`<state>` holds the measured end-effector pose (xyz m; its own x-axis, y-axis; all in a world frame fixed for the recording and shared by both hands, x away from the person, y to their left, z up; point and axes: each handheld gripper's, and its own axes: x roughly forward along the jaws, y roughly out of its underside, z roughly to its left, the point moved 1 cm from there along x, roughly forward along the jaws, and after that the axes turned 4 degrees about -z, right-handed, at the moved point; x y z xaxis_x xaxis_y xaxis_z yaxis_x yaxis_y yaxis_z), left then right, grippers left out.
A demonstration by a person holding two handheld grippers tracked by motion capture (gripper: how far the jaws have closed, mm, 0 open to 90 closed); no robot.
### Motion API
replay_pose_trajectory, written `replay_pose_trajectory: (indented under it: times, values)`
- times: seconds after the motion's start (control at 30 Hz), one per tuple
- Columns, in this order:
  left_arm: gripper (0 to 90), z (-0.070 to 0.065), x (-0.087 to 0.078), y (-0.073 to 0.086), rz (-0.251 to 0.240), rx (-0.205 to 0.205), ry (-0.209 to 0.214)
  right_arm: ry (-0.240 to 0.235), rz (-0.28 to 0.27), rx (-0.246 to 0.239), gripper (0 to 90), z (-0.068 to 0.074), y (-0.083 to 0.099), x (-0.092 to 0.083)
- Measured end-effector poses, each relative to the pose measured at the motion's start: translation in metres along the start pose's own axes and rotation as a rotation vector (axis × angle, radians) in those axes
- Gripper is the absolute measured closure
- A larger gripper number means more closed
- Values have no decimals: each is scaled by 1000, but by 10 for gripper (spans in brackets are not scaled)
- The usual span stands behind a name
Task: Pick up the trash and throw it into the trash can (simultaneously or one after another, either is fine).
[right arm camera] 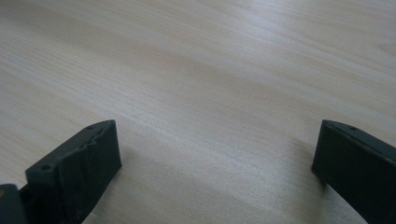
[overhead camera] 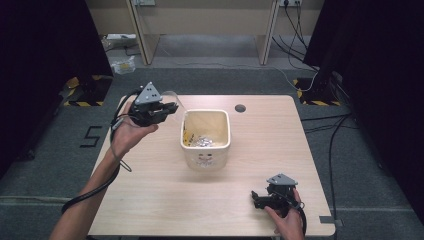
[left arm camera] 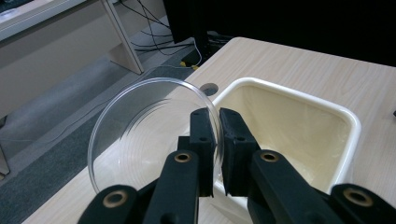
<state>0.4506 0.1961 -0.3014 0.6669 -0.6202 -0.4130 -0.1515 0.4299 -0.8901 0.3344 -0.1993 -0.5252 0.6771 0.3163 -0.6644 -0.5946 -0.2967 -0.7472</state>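
Note:
My left gripper (left arm camera: 217,116) is shut on the rim of a clear plastic bowl (left arm camera: 140,135), tipped on its side beside the cream square bin (left arm camera: 348,121). From above, the left gripper (overhead camera: 172,108) holds the clear bowl (overhead camera: 175,100) up just left of the bin (overhead camera: 206,155), mouth toward the bin. Small shiny pieces (overhead camera: 202,141) lie in the bin's bottom. My right gripper (overhead camera: 256,198) rests low at the table's front right, and in its own view its jaws stand wide open over bare wood (right arm camera: 210,93) with nothing between them.
The light wooden table (overhead camera: 150,190) has a round cable hole (overhead camera: 240,108) behind the bin. Beyond the far edge are grey floor, desk legs and cables. Black curtains flank both sides.

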Motion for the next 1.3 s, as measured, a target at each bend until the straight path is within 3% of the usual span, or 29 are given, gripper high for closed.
replay_pose_trajectory:
  times: [0.5, 1.3]
  values:
    - [839, -21, 16, -10, -3, 28, 54, -1, 1, 1, 10, 0, 0, 0]
    - [836, -44, 50, -5, 42, 26, 142, -4, -1, -6, 10, 0, 0, 0]
